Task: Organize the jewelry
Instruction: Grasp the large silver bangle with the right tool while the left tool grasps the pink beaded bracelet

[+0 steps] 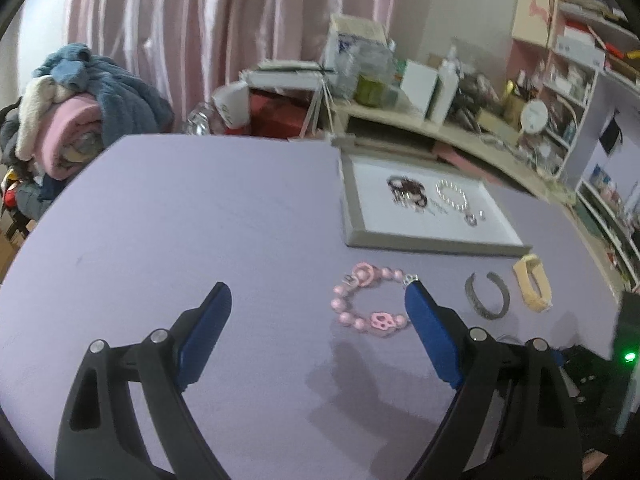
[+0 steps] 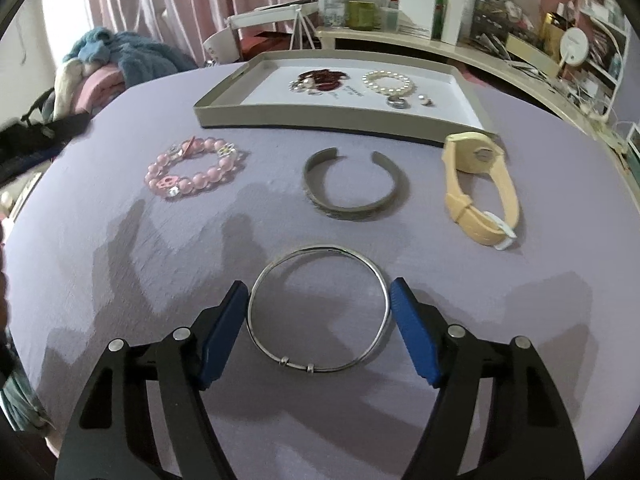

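The right claw [image 2: 319,298], spread wide, should close evenly across the silver bangle [image 2: 319,310] (left claw [image 1: 318,304] likewise released).

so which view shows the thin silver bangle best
The right wrist view. The thin silver bangle lies whole on the purple table, framed between the open right gripper pads, with its two small sliding beads visible. The left wrist view does not show it at all.
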The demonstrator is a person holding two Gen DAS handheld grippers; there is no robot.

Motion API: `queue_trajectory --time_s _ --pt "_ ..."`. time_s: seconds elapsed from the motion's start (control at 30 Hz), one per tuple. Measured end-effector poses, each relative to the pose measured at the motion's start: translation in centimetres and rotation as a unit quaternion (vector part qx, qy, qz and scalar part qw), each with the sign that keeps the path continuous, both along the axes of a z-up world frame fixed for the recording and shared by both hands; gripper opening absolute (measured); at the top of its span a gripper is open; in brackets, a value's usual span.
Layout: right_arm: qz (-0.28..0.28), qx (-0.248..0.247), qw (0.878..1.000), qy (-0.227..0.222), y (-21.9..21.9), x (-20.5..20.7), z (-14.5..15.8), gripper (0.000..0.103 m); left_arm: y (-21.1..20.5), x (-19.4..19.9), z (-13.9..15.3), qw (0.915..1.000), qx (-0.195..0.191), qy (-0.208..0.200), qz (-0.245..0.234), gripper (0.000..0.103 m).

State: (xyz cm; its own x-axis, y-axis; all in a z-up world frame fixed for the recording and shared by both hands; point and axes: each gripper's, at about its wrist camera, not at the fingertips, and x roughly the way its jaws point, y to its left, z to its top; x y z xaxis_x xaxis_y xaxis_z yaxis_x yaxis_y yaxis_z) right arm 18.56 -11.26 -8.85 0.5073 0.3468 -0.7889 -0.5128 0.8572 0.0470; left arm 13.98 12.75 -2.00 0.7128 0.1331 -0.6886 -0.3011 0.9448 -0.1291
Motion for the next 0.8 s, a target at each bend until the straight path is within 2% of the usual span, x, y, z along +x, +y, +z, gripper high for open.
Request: queue_trajectory --time_s 0.03,0.1,0.17,0.43,0.53,0.6,0.8 --pt "-0.002 0.002 1.000 0.000 -0.2 0.1 0.1 0.074 -0.2 0.9 -0.7 0.9999 -0.003 0.010 -0.004 0.087" --pt "-0.007 0.008 1.000 -0.001 -0.8 0.2 0.4 0.074 -0.4 2.2 -1.9 0.9995 -0.013 0.027 -0.009 0.077" --pt "-0.013 0.011 1.000 -0.002 -1.4 0.3 0.8 0.074 -0.4 3.3 -3.1 0.9988 -0.023 0.043 -0.009 0.072" --pt "-0.028 0.027 0.999 0.002 -2.7 0.8 1.4 0.074 -0.2 6.0 -5.9 0.9958 -0.033 0.086 0.004 0.045" --pt "-0.029 0.030 0.999 0.002 -2.8 0.9 1.4 0.074 -0.5 6.3 -5.9 0.9961 -0.021 0.085 0.004 0.038" --pt "-0.029 0.031 0.999 0.001 -2.7 1.0 1.5 0.074 -0.9 6.3 -5.8 0.9960 -0.019 0.087 -0.001 0.025" --pt "-0.024 0.035 0.999 -0.001 -2.4 1.0 1.7 0.074 -2.0 6.2 -6.0 0.9955 0.018 0.093 -0.008 0.014"
